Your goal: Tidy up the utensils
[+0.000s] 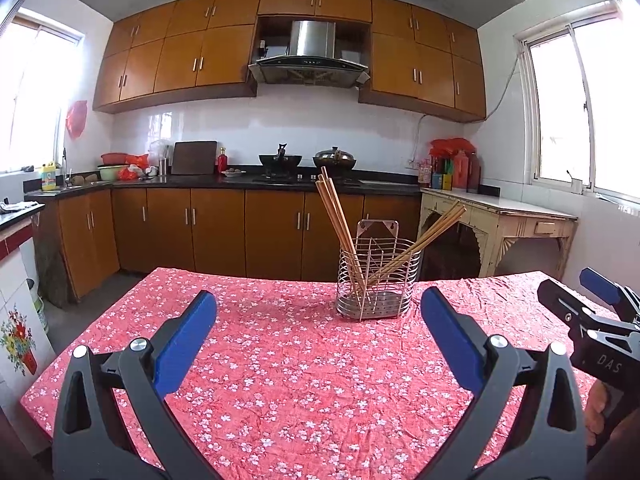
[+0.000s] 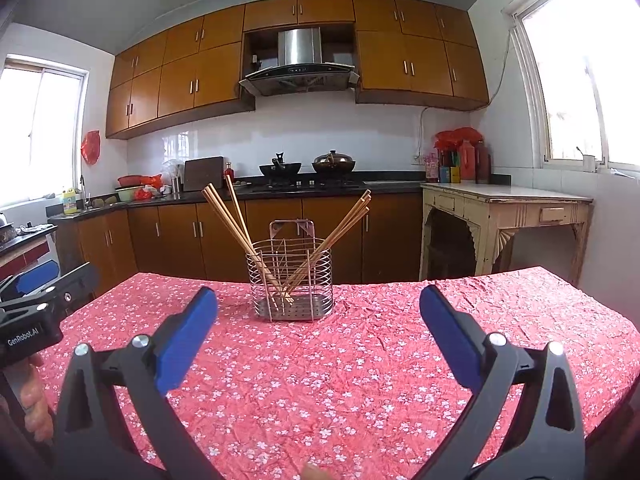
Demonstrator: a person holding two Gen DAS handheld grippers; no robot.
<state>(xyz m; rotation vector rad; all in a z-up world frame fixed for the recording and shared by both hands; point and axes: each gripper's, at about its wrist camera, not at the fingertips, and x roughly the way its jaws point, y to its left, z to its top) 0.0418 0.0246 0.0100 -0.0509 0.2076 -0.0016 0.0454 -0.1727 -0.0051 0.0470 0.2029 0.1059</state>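
Observation:
A wire utensil holder [image 1: 376, 280] [image 2: 291, 278] stands on the far part of the red flowered tablecloth [image 1: 280, 380] [image 2: 340, 380]. Several wooden chopsticks [image 1: 340, 232] [image 2: 236, 228] stand in it, some leaning left and some leaning right. My left gripper [image 1: 318, 312] is open with nothing between its blue pads, well short of the holder. My right gripper [image 2: 318, 308] is open and empty too, also short of the holder. In the left wrist view the right gripper [image 1: 596, 308] shows at the right edge; in the right wrist view the left gripper [image 2: 36, 292] shows at the left edge.
Beyond the table's far edge run brown kitchen cabinets [image 1: 216, 228] with a stove and woks [image 1: 308, 160] on the black counter. A worn cream side table [image 1: 500, 220] [image 2: 508, 208] stands at the right under a window. A person's hand [image 2: 34, 396] holds the left gripper.

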